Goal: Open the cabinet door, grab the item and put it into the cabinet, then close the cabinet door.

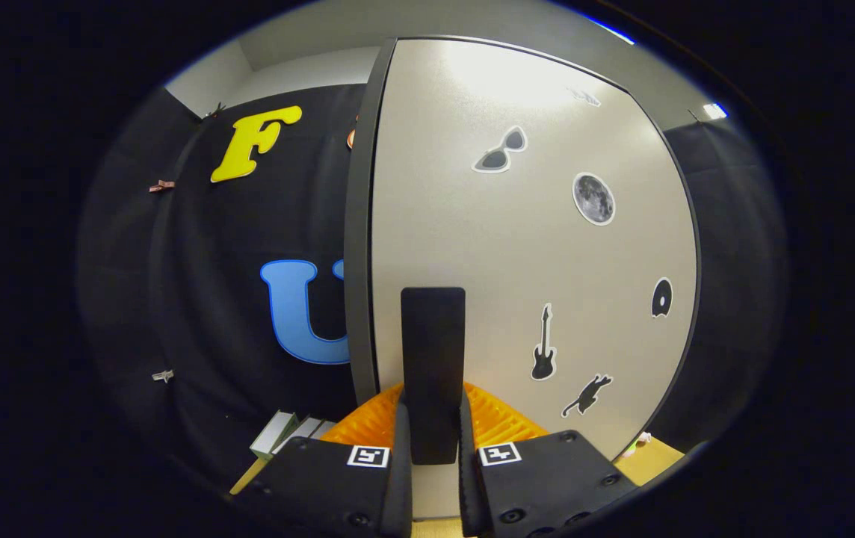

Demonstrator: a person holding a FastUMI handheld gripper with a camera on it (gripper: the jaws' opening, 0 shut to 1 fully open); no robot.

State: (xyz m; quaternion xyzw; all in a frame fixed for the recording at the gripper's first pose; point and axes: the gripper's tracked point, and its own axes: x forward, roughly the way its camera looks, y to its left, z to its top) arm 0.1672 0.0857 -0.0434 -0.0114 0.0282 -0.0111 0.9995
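Gripper fingers pinch the dark upright handle between them, both pressing its sides. Behind the handle stands the pale cabinet door, its dark edge facing the booth wall; whether it is ajar I cannot tell. Door and handle both run long axis vertical, the handle pointing up from the fingers. Judged step: opening or closing the door. Next comes a steady swing about the hinge. Small boxes lie just beside the fingers.
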